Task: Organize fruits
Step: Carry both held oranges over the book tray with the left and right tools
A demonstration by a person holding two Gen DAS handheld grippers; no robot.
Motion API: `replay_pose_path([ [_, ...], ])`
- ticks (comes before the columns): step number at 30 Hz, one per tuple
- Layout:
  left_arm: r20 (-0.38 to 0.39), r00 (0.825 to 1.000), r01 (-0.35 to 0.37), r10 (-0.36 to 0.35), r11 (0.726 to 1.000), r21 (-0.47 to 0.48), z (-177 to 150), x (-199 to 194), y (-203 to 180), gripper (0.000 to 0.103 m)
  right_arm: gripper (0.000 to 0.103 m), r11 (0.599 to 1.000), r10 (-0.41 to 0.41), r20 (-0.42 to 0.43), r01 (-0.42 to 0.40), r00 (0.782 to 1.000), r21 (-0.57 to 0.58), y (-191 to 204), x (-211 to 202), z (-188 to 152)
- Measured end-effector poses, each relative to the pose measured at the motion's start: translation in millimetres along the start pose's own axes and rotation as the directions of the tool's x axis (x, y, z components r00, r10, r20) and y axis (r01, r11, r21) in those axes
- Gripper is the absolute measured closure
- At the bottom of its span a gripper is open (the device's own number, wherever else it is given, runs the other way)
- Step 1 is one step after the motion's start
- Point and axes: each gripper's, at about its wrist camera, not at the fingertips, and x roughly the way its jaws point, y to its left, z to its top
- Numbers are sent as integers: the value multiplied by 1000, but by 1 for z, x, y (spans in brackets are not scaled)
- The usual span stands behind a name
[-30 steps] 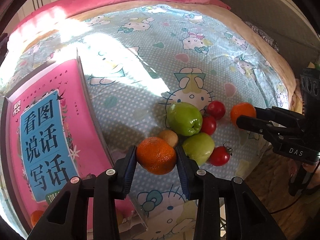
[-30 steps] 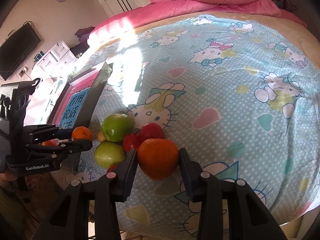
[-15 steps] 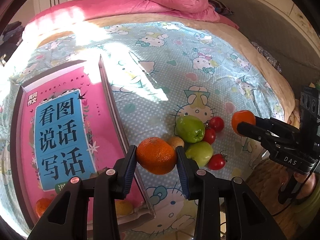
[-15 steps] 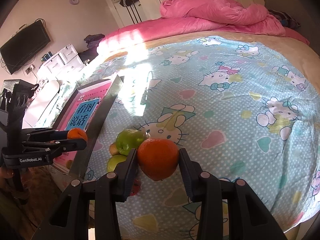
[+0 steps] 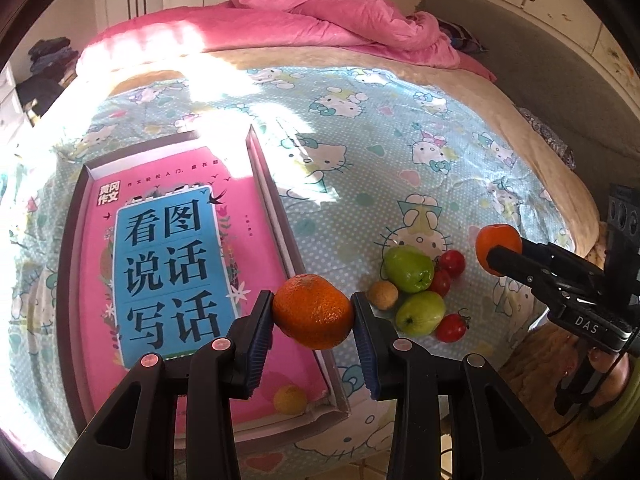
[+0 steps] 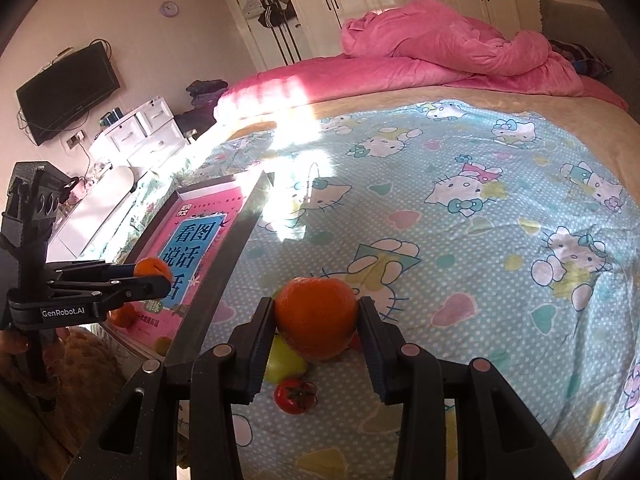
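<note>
Between left gripper fingers, orange

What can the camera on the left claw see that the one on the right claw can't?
Only the left view shows the whole fruit pile on the bedsheet: two green apples, three tomatoes and a small brown fruit. Only the right view shows the television and white drawers. Both show the pink box, the pink quilt, and each claw shut on an orange: left claw, right claw.
</note>
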Motion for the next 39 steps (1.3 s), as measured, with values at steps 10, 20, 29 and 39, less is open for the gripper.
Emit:
replay_pose_path([
  [10, 29, 999, -23, 25, 999, -46, -2, -15, 21, 63, 61, 1000, 21, 20, -20, 1000, -16, 15, 5, 6],
  [20, 49, 997, -49, 54, 994, -98, -6, -26, 44, 63, 61, 998, 42, 32, -41, 999, -51, 34, 11, 8],
  [29, 65, 994, -79, 89, 987, -143, -11, -37, 66, 63, 61, 991, 82, 46, -77, 996, -112, 55, 12, 8],
  [39, 58, 994, -85, 95, 983, -161, -24, -42, 78, 63, 61, 968, 132, 40, -120, 990, -219, 89, 15, 3],
])
